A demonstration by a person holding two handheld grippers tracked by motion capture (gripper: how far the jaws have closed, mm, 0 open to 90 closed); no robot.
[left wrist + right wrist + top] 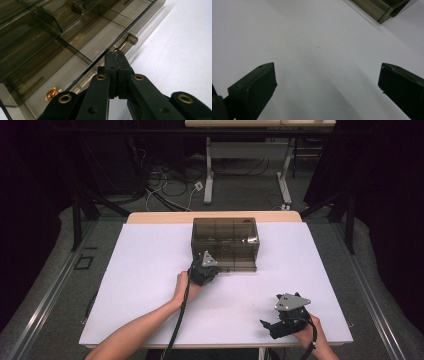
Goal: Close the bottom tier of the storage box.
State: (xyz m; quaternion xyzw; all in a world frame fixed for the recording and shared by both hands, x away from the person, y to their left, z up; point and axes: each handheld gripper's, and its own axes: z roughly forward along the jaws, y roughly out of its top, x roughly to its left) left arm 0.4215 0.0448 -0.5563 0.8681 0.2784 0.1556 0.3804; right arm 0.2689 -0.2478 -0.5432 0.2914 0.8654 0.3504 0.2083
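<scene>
A: From the high view, the left gripper (204,268) is sitting at the front left edge of the smoke-tinted plastic organizer box (225,243), which is standing near the far middle of the white table (150,270). The right gripper (286,316) is resting well apart, near the table's front right corner.

B: So the risk there is that the box is light and nothing is bracing it. If the left hand is pulling, I'd judge the whole box could be sliding along instead of the drawer coming out.

A: In the left gripper view, the jaws are pressed together, their tips sitting at the small clear tab (131,39) area on the drawer's front rim (100,60). I can't tell whether they are pinching the rim or just touching it. A small copper-coloured trinket (52,93) is lying in the nearest compartment.

B: Then a thin grip on slick plastic could be slipping off. And a jerk could be sending that trinket skidding over the dividers.

A: In the right gripper view, the jaws are spread wide with nothing between them, over bare table, and a corner of the box (384,10) is showing at the top.

B: So that hand is too far away to be catching the box if it tips or shifts.
</scene>
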